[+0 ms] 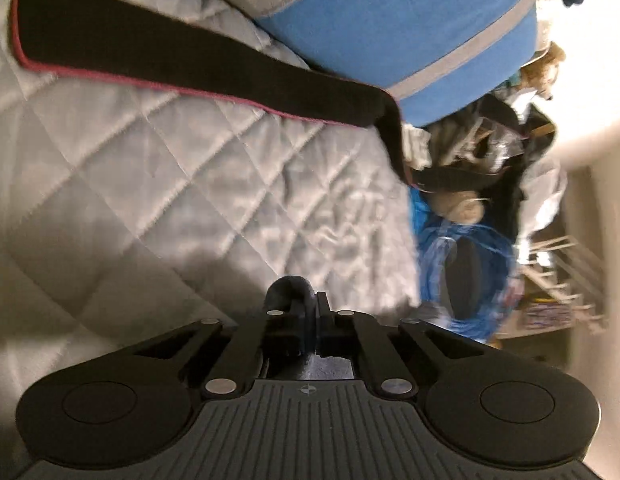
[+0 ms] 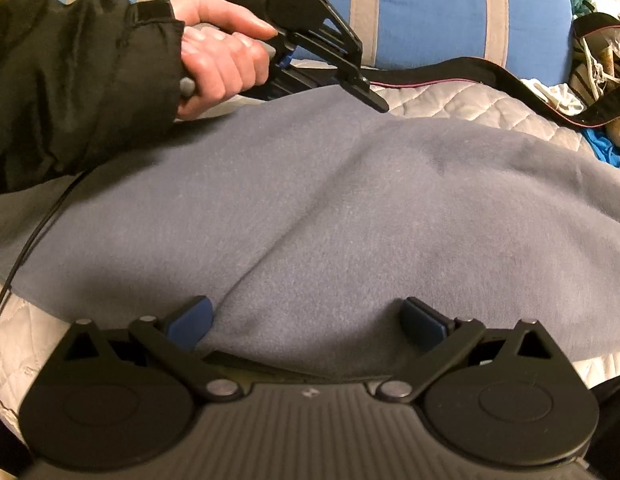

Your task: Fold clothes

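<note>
Now your left gripper (image 1: 308, 312) pinches the grey-blue fleece (image 2: 330, 208) at the quilt's (image 1: 150, 168) far edge; right gripper (image 2: 306, 320) released. Next: fold toward the near edge.

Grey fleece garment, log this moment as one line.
left gripper: shut on grey fleece garment | right gripper: open over it | white quilt: underneath

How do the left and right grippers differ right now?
The left gripper is shut, pinching a fold of grey-blue fleece; the right gripper stands open, gripping nothing. The left works at the fleece's far edge, the right at its near edge. Both are black, hand-held, and over the same garment.
</note>
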The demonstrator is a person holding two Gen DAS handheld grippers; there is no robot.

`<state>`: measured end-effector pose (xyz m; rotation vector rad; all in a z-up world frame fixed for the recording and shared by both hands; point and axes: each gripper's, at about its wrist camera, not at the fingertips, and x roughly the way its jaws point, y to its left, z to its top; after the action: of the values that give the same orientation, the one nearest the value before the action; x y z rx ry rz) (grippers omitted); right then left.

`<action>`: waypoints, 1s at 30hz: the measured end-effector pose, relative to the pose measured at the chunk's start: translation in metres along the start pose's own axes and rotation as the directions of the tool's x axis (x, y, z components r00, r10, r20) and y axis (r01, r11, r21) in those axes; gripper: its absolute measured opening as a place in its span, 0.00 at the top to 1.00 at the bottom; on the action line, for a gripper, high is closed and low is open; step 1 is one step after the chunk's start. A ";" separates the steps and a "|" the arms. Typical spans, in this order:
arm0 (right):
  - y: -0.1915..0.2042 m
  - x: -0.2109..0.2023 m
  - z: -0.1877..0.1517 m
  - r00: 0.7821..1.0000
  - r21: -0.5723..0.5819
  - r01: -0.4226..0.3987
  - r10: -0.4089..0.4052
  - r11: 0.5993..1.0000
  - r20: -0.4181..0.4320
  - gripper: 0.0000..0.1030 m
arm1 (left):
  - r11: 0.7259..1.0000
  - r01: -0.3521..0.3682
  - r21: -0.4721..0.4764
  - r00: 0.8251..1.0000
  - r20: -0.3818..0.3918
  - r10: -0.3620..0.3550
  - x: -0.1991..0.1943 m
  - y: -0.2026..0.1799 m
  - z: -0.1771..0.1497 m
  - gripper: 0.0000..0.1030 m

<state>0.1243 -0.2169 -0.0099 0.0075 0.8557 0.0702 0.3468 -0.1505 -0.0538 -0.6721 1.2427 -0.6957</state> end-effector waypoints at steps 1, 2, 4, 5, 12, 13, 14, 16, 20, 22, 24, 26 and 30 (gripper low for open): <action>0.000 0.000 0.000 1.000 0.002 -0.001 0.001 1.000 -0.001 0.00 | 1.000 -0.027 0.010 1.000 0.012 0.027 0.000 -0.002 0.001 0.97; -0.001 0.000 0.000 1.000 0.006 -0.002 0.002 1.000 -0.002 0.00 | 0.998 -0.053 0.018 0.998 0.024 0.053 -0.001 -0.003 0.002 0.97; -0.002 0.000 0.000 1.000 0.011 -0.004 0.004 1.000 -0.002 0.01 | 0.995 -0.094 0.015 0.994 0.050 0.093 -0.002 -0.003 0.004 0.97; -0.002 0.000 0.000 1.000 0.011 -0.003 0.003 1.000 -0.001 0.01 | 0.994 -0.108 0.010 0.993 0.056 0.107 -0.002 -0.002 0.005 0.97; 0.000 -0.003 0.002 1.000 0.010 -0.002 0.002 1.000 0.000 0.01 | 0.990 -0.141 0.023 0.989 0.050 0.140 0.002 0.000 0.004 0.97; -0.001 -0.004 0.003 1.000 0.011 -0.004 0.004 1.000 0.001 0.01 | 0.989 -0.143 0.034 0.989 0.045 0.142 0.002 -0.001 0.004 0.96; -0.001 -0.006 0.004 1.000 0.016 -0.009 0.009 1.000 0.002 0.00 | 0.988 -0.148 0.050 0.988 0.042 0.146 0.003 -0.003 0.003 0.96; -0.006 -0.012 0.007 0.999 0.050 -0.052 0.051 0.997 0.017 0.00 | 0.986 -0.154 0.059 0.988 0.039 0.152 0.004 -0.004 0.003 0.96; -0.028 -0.041 0.020 0.987 0.123 -0.133 0.120 0.983 0.110 0.00 | 0.988 -0.151 0.041 0.988 0.033 0.150 0.005 -0.003 0.003 0.95; -0.044 -0.059 0.029 0.982 0.138 -0.108 0.084 0.984 0.169 0.00 | 0.988 -0.149 0.040 0.989 0.032 0.147 0.004 -0.002 0.002 0.95; -0.071 -0.073 0.038 0.974 0.173 -0.081 0.041 0.982 0.222 0.01 | 0.988 -0.149 0.041 0.988 0.033 0.148 0.003 -0.003 0.001 0.95; -0.108 -0.077 0.047 0.966 0.215 -0.050 -0.008 0.975 0.259 0.01 | 0.987 -0.152 0.042 0.988 0.035 0.151 0.003 -0.003 0.001 0.95; -0.189 -0.072 0.060 0.949 0.336 -0.002 -0.104 0.942 0.298 0.05 | 0.987 -0.154 0.034 0.988 0.035 0.153 0.003 -0.003 0.001 0.95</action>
<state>0.1336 -0.4086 0.0766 0.3072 0.5412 -0.1245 0.3479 -0.1546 -0.0524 -0.5491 1.2356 -0.5764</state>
